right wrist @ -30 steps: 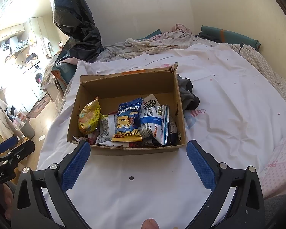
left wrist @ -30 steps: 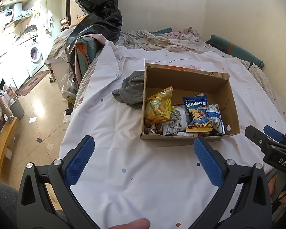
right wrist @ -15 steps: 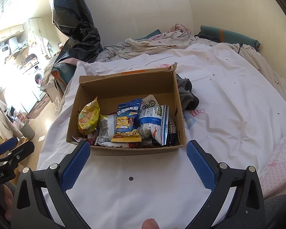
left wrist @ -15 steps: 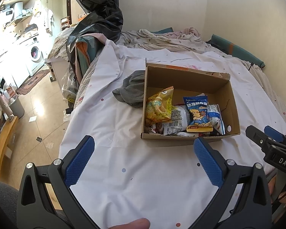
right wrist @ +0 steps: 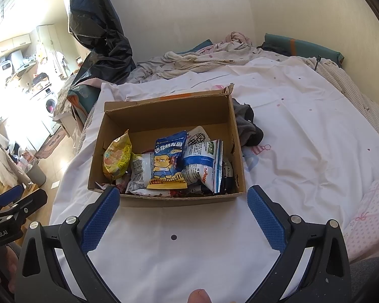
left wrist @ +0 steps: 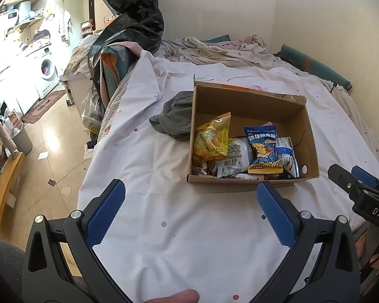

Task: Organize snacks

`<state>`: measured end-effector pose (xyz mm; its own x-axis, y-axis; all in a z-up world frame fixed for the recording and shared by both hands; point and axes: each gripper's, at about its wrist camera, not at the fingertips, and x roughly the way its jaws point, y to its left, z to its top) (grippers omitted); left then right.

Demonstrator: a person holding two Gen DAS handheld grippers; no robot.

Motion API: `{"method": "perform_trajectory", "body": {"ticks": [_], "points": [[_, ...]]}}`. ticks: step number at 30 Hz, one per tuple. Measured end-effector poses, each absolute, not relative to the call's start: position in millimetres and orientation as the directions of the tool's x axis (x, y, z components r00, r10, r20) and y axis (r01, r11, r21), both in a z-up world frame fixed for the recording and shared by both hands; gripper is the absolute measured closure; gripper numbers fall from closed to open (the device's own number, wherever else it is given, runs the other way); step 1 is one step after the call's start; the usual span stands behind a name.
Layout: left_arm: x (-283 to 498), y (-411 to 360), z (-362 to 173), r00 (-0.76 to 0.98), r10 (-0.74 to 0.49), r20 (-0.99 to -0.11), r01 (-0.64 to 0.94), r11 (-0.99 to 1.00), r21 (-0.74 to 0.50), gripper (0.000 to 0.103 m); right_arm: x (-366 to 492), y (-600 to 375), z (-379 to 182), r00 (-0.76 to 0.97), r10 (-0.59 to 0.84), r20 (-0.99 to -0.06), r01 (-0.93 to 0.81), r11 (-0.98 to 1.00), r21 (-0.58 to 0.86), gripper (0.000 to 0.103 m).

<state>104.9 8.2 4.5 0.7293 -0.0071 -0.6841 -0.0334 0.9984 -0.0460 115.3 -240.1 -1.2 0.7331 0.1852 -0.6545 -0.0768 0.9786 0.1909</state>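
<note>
On the bed sheet point(right wrist: 303, 136), a cardboard box point(right wrist: 164, 116) holds snack packets point(right wrist: 168, 161); both grippers' jaws stand wide apart, empty.

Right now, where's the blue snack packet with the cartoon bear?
The blue snack packet with the cartoon bear stands inside the brown cardboard box near its front wall, between the yellow crisp bag and the white-and-blue packet.

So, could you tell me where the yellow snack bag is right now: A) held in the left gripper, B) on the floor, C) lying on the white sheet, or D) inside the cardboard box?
D: the yellow snack bag leans against the left wall inside the cardboard box.
</note>
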Motion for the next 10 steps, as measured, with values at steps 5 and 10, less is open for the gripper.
{"method": "perform_trajectory", "body": {"ticks": [5, 10], "points": [[105.8, 8.7, 2.7, 0.723, -0.008, -0.691, -0.039, 0.998, -0.052, 0.000, 115.1, -240.1, -0.3, 0.735, 0.183, -0.653, -0.075, 0.979, 0.189, 0.000], [107.2, 8.9, 4.0, 0.722, -0.014, -0.692, -0.038, 0.997, -0.060, 0.000, 115.6, -240.4, -0.1, 0.737, 0.183, -0.651, -0.075, 0.979, 0.190, 0.000]]}}
